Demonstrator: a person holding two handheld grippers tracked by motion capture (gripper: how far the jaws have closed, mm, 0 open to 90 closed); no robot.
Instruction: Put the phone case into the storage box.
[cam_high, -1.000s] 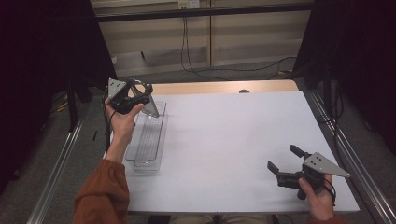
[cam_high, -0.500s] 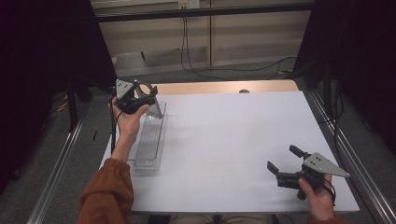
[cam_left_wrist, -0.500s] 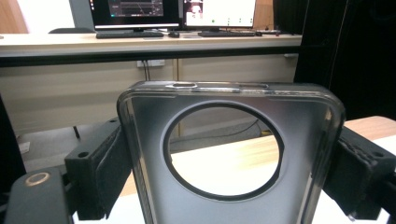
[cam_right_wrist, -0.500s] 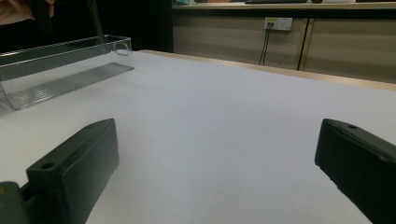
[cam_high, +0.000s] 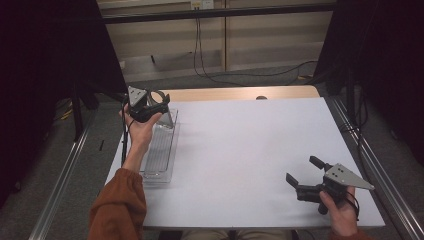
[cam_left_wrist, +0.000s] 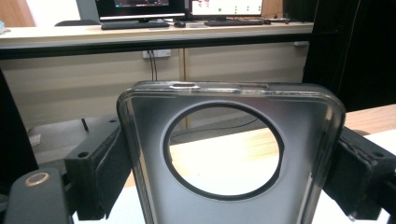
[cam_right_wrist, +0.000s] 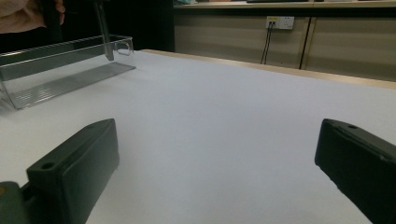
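Left tongs pinching a smoky translucent phone case with a large round camera cut-out, clamped across both side walls. Case held upright above the far end of the clear ribbed plastic tray, near the far left corner of the white worktop. Right tongs spread wide, holding nothing, resting low near the near right corner.

Probable step: carrying the case between tray and worktop. For good execution:
- Keep clamp pressure even; flexible walls likely to bow or slip.
- Clear the tray's far wall and handle loop before moving sideways.
- Keep the case level, cut-out away from the pads.
- Keep right tongs well apart until needed.
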